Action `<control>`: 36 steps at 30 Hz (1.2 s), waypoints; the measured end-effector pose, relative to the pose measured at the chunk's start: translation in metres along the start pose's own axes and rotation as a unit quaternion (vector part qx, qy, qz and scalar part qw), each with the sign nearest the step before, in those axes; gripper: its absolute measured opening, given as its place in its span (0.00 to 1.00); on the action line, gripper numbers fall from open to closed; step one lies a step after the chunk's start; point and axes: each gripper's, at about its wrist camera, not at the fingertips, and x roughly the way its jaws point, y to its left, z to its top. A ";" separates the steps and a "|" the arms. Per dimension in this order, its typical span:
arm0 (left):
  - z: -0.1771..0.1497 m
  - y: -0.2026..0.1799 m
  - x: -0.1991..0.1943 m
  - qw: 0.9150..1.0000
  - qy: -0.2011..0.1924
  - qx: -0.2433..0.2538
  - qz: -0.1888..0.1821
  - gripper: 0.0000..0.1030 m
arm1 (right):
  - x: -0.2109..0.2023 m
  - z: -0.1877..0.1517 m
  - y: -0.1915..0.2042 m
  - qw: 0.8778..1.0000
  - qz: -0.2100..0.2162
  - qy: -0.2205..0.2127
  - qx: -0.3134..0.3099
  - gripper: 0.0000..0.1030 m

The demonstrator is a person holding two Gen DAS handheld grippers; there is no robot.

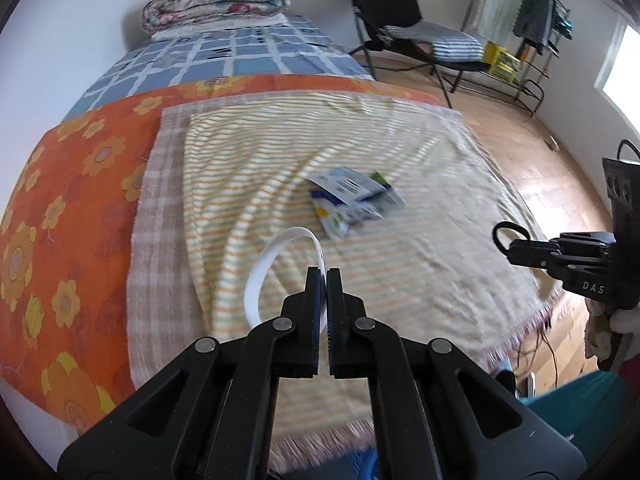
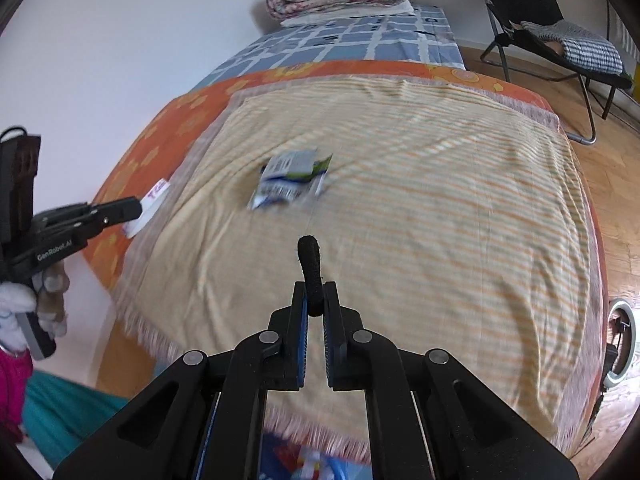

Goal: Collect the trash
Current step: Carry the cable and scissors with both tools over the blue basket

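Observation:
My left gripper (image 1: pixel 325 276) is shut on a curled white strip (image 1: pixel 260 276), which loops out to the left of its tips above the striped yellow blanket (image 1: pixel 400 280). My right gripper (image 2: pixel 315 292) is shut on a black elastic loop (image 2: pixel 310 260) that sticks up from between its pads. Crumpled white, blue and green wrappers (image 1: pixel 352 200) lie in the middle of the blanket, beyond both grippers; the right wrist view shows the wrappers (image 2: pixel 292 182) too. Each wrist view catches the other gripper at its edge: the right gripper (image 1: pixel 508 246) and the left gripper (image 2: pixel 138 208) with the white strip (image 2: pixel 154 204).
The blanket covers an orange flowered sheet (image 1: pixel 60 200) on a bed, with a folded quilt (image 1: pixel 216 0) at the far end. A black chair (image 1: pixel 400 20) and a drying rack (image 1: pixel 536 32) stand on the wooden floor (image 1: pixel 540 168). A ring light (image 2: pixel 620 344) is at the bed's right.

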 end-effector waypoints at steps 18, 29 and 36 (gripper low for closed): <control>-0.112 -0.093 -0.019 0.994 0.047 0.068 -0.071 0.00 | -0.021 -0.123 0.037 0.998 -0.010 0.051 -0.038 0.05; -0.171 -0.110 0.002 0.988 0.103 0.075 -0.087 0.00 | 0.000 -0.166 0.048 0.994 -0.006 0.094 -0.048 0.05; -0.189 -0.113 0.008 0.987 0.118 0.076 -0.083 0.00 | 0.009 -0.187 0.050 0.993 -0.005 0.113 -0.045 0.05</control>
